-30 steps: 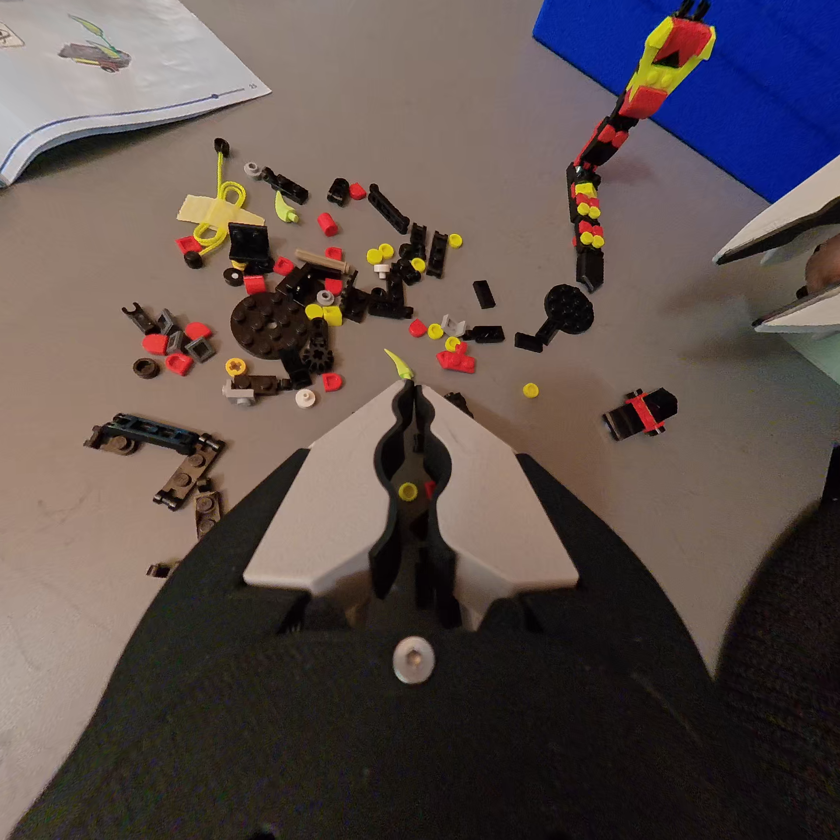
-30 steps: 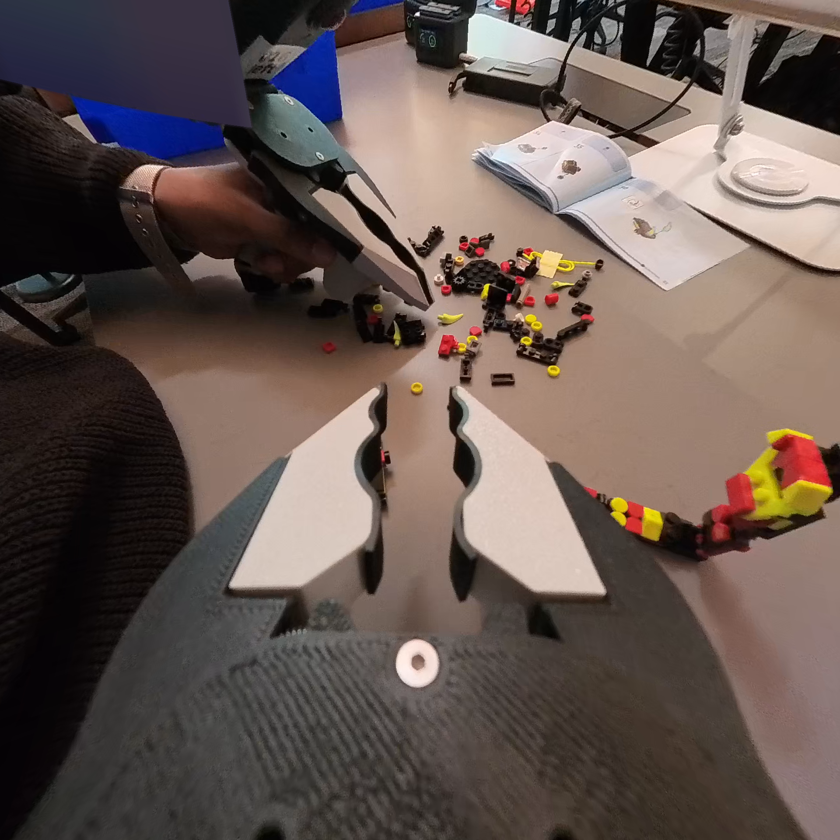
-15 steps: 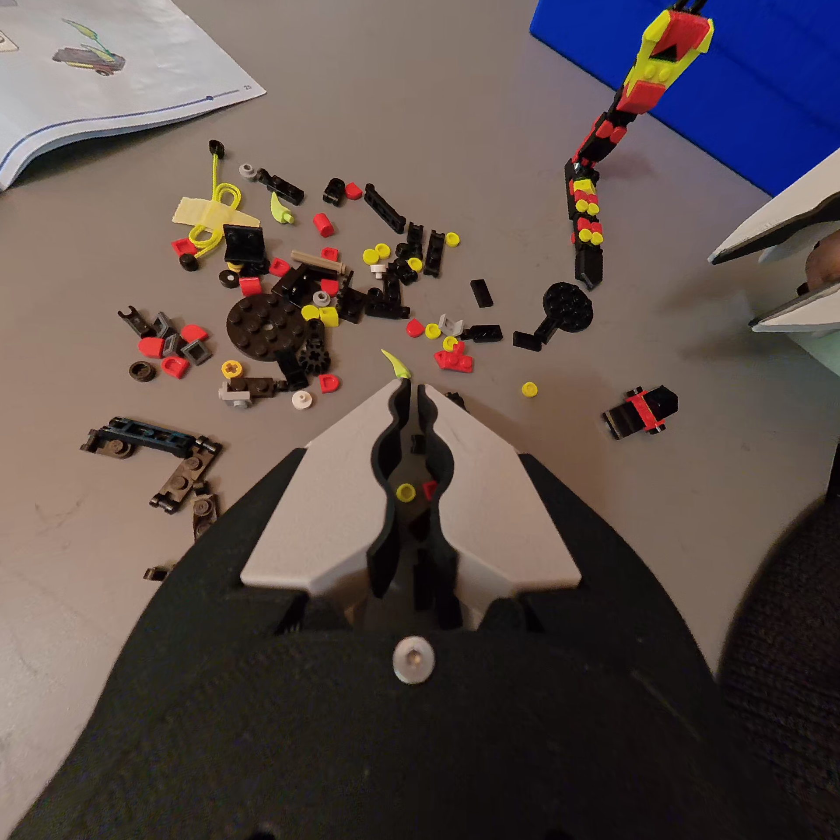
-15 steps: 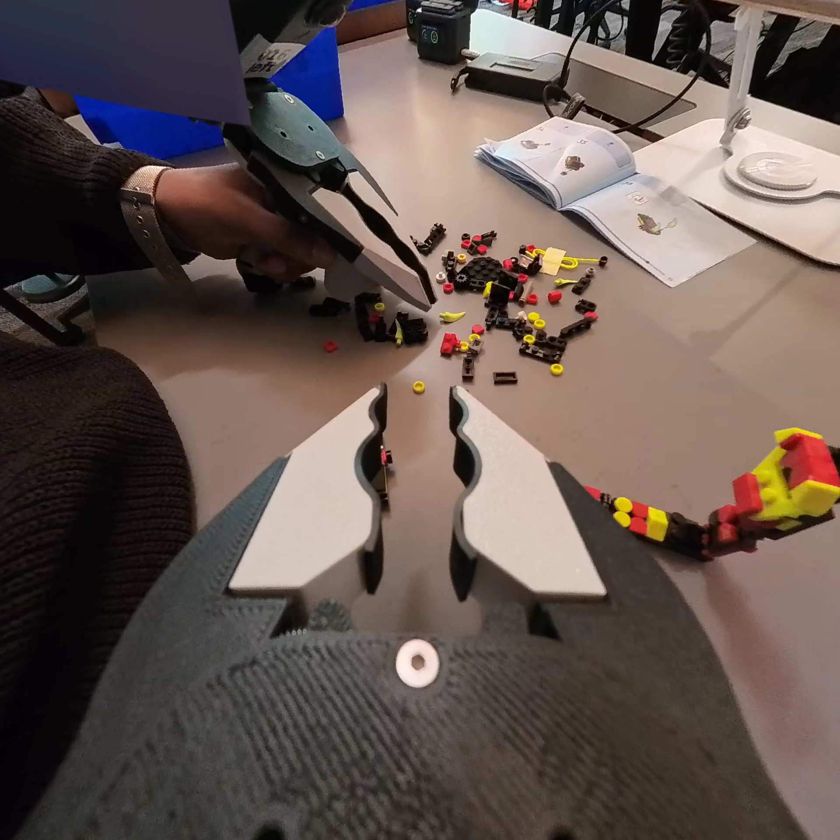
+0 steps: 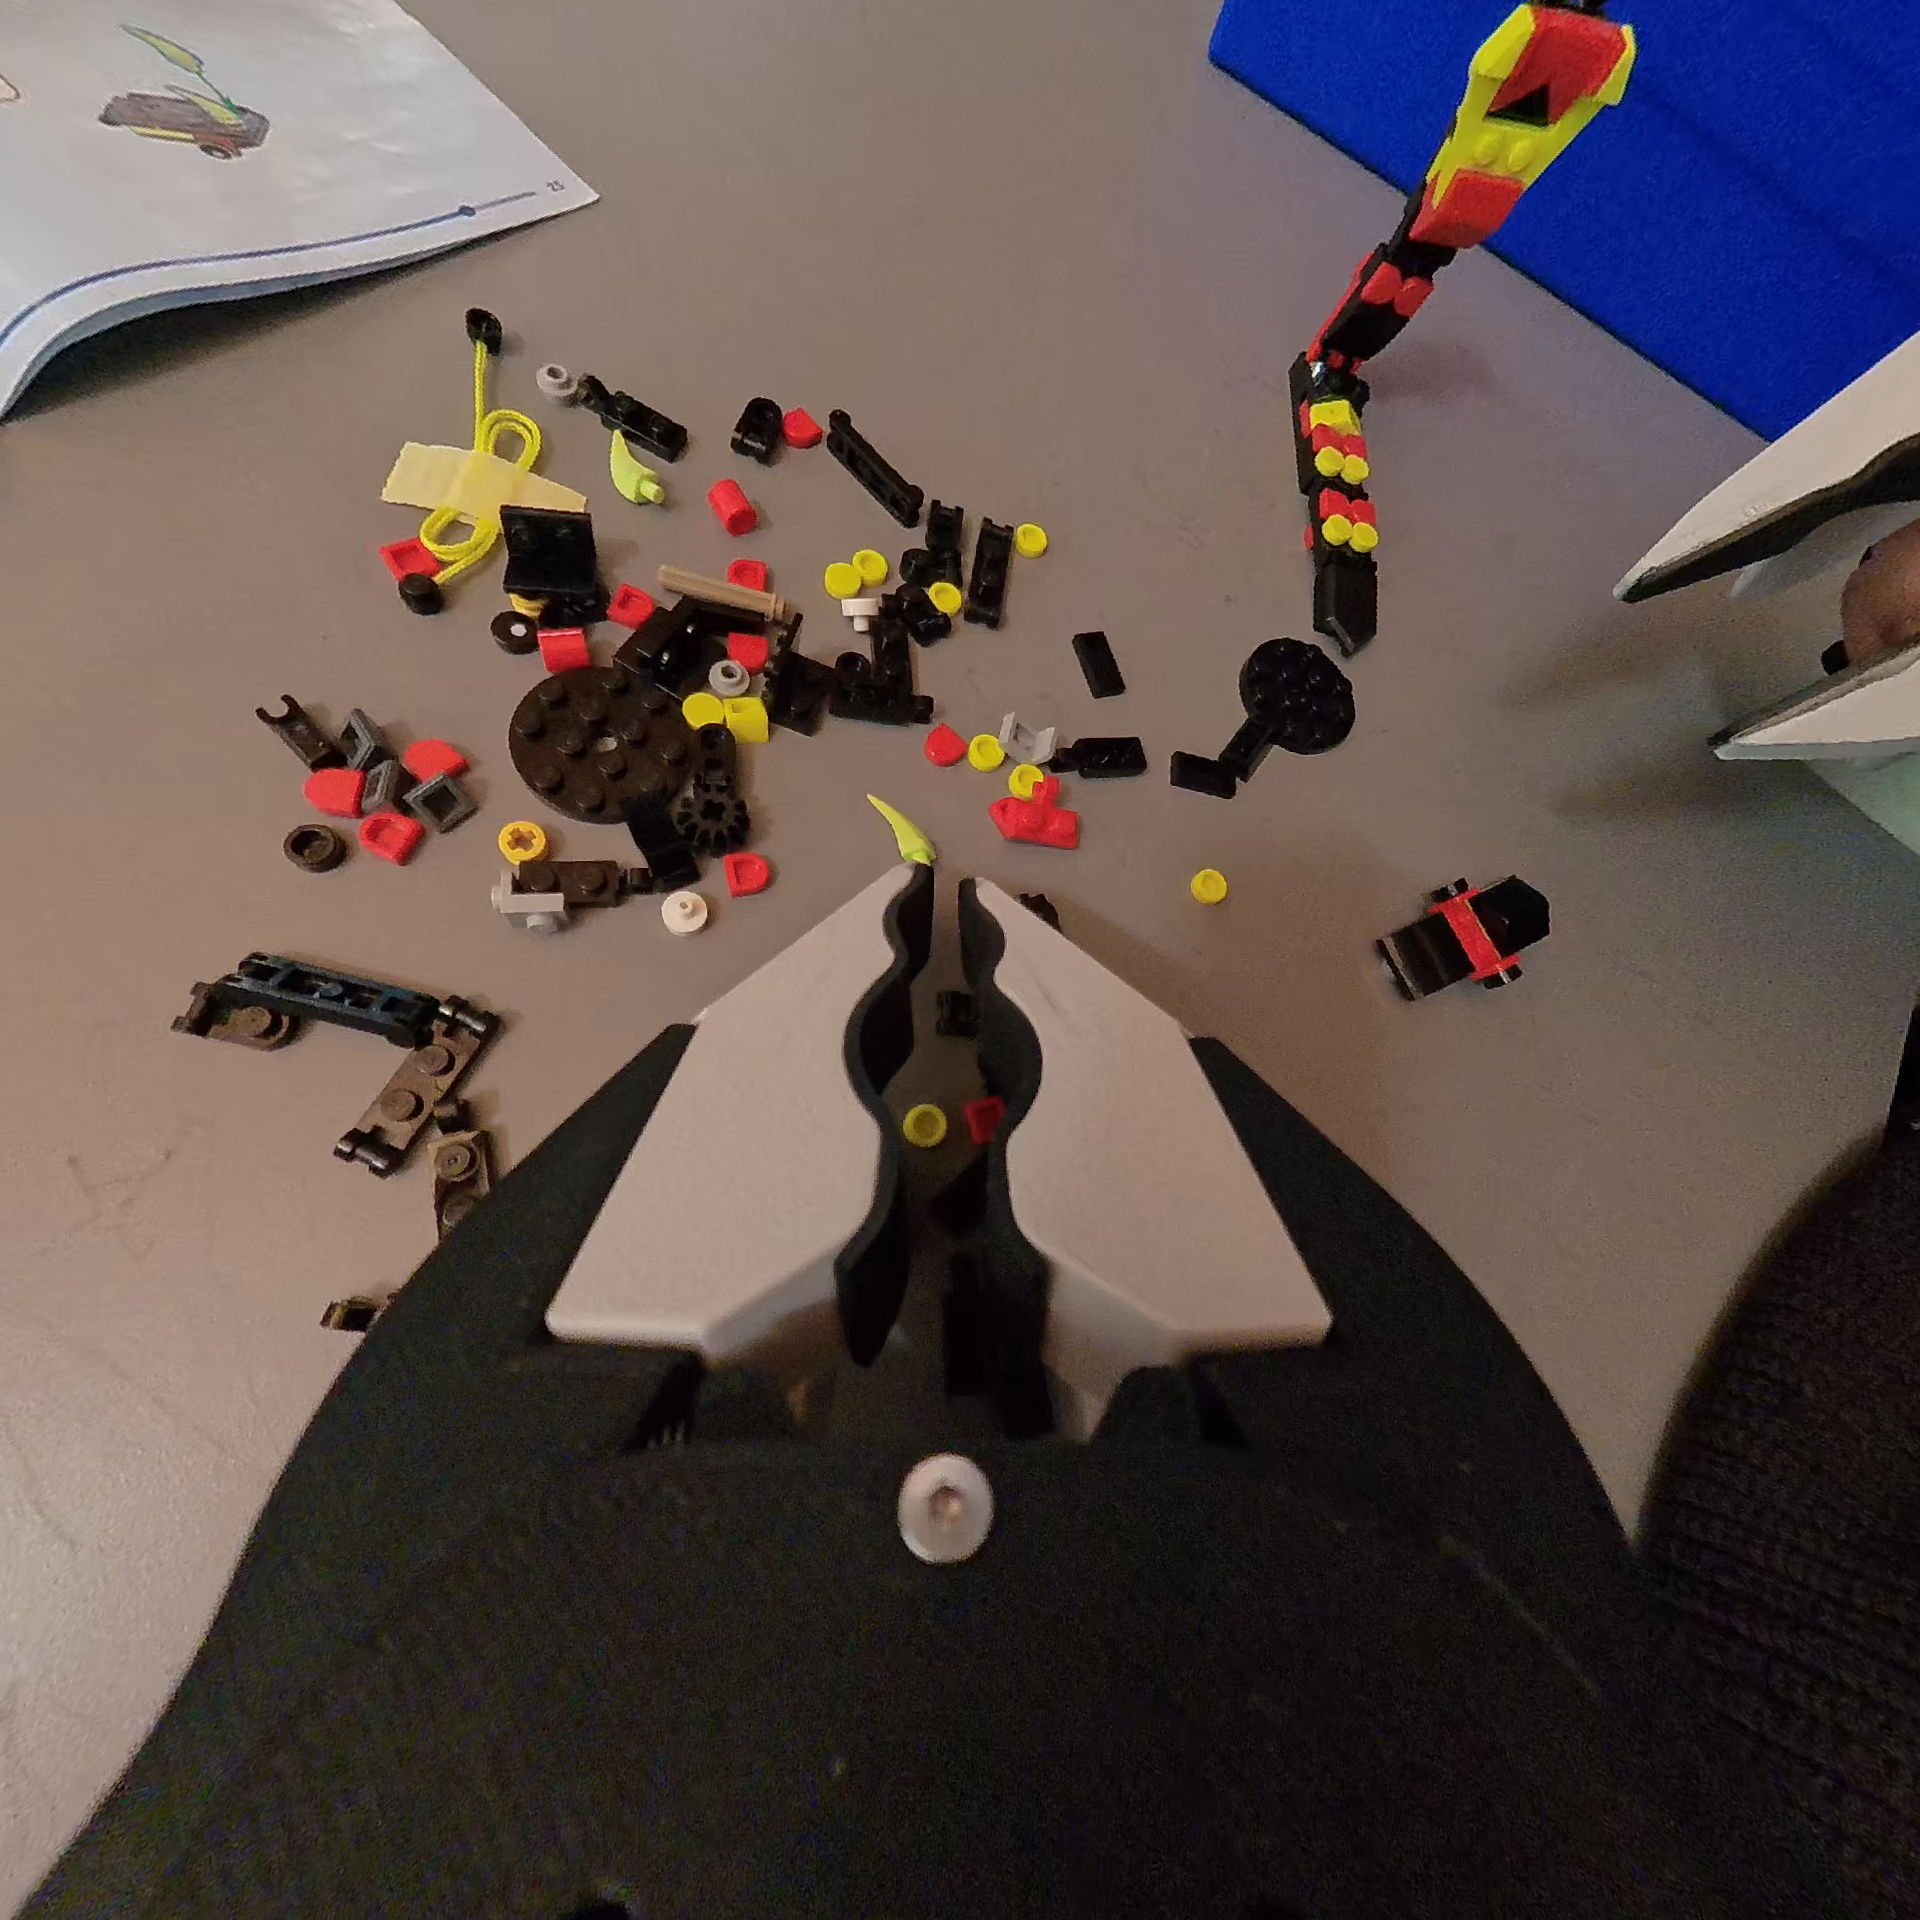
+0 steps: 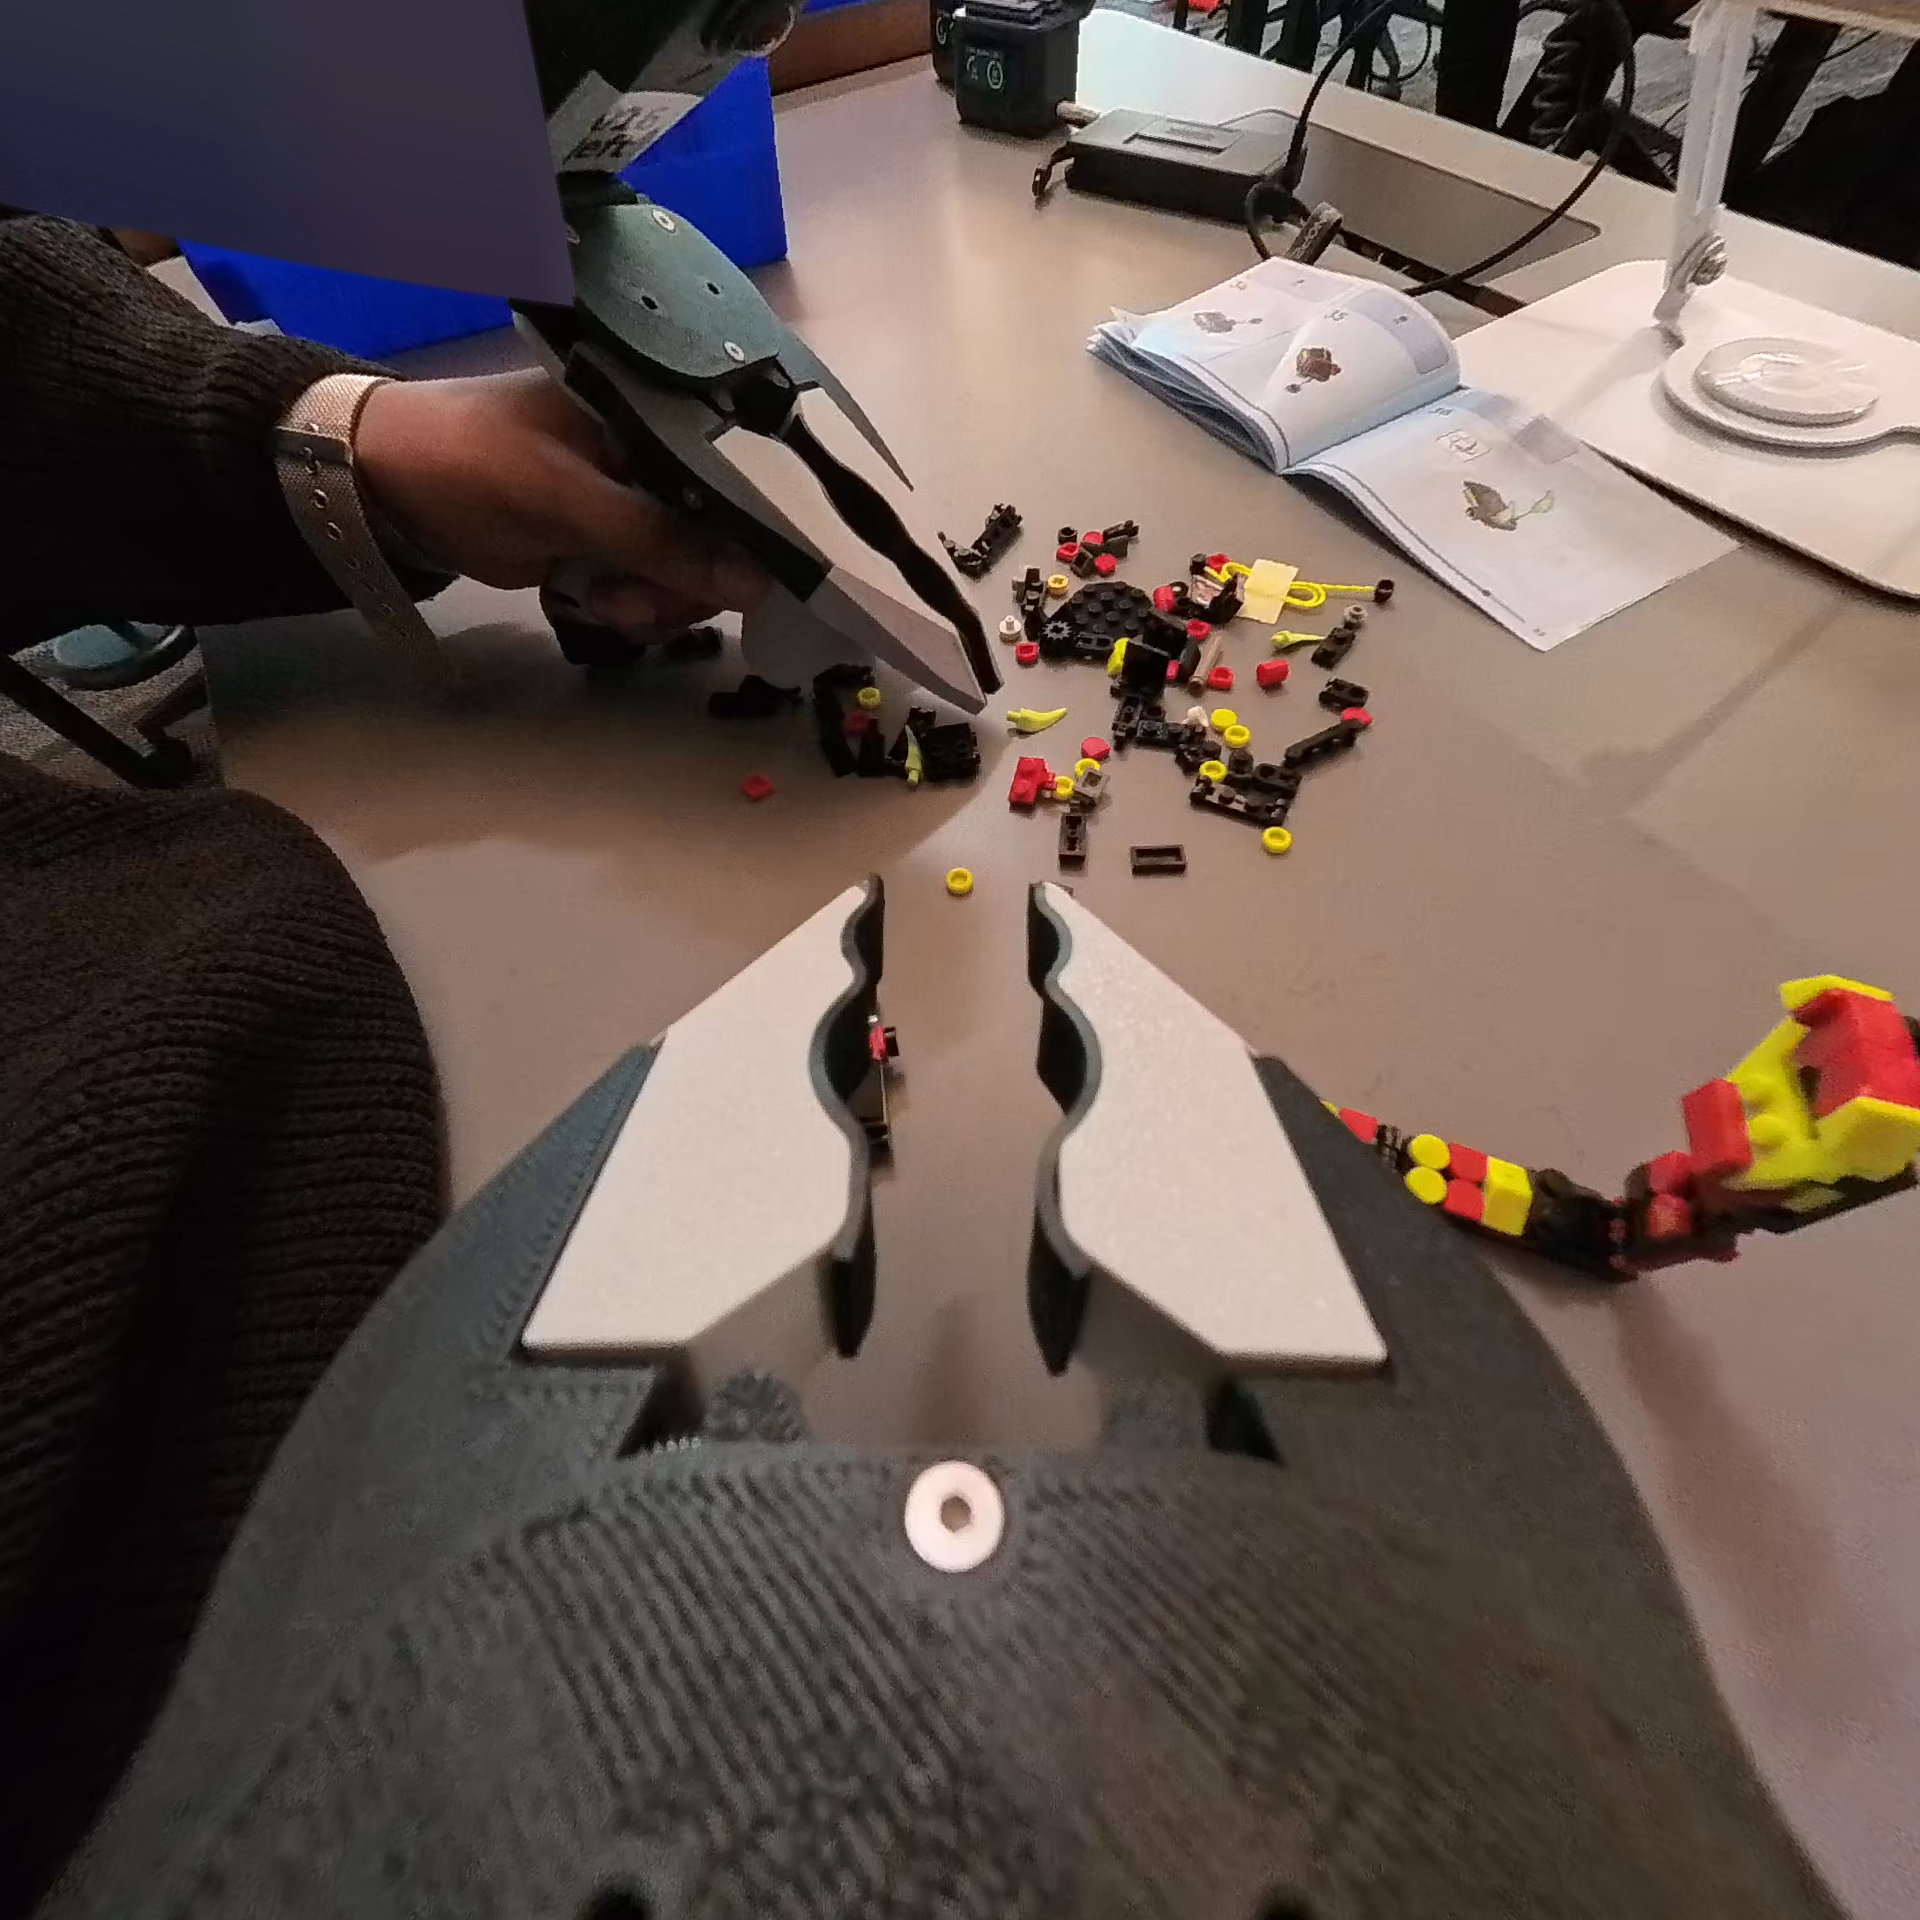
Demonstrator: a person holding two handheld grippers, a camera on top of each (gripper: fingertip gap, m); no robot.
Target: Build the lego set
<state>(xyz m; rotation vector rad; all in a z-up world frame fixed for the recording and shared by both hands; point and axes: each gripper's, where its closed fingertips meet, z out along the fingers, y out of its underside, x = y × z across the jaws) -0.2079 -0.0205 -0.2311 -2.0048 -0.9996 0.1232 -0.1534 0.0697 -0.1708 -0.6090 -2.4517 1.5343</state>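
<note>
Loose black, red and yellow Lego pieces [image 5: 665, 675] lie scattered on the grey table [image 5: 1039, 260]. My left gripper [image 5: 943, 888] is shut and empty, with only a sliver between its tips. It is low over a small black cluster with a yellow stud [image 5: 923, 1125], and a lime claw piece [image 5: 902, 831] lies just past its tips. A built black, red and yellow snake-like model [image 5: 1340, 468] lies at the right, head raised. My right gripper [image 6: 956, 899] is open and empty above the table. A small black-and-red assembly [image 5: 1465, 935] lies under it, and a yellow stud [image 6: 958, 881] sits just ahead.
An open instruction booklet [image 6: 1403, 447] lies beyond the pieces. A blue bin [image 5: 1714, 156] stands behind the model. A white lamp base [image 6: 1766, 384] and black devices with cables [image 6: 1143, 156] sit at the far edge. A dark sleeve [image 6: 156, 1143] fills the left. About 12 cm separates my left fingertips from my right. The yellow stud [image 6: 958, 881] is about 6 cm from my left fingertips. My left wrist view [image 5: 1210, 885] looks at it from another angle.
Almost nothing. Both grippers have drifted very slightly; the pieces and the model lie where they were.
</note>
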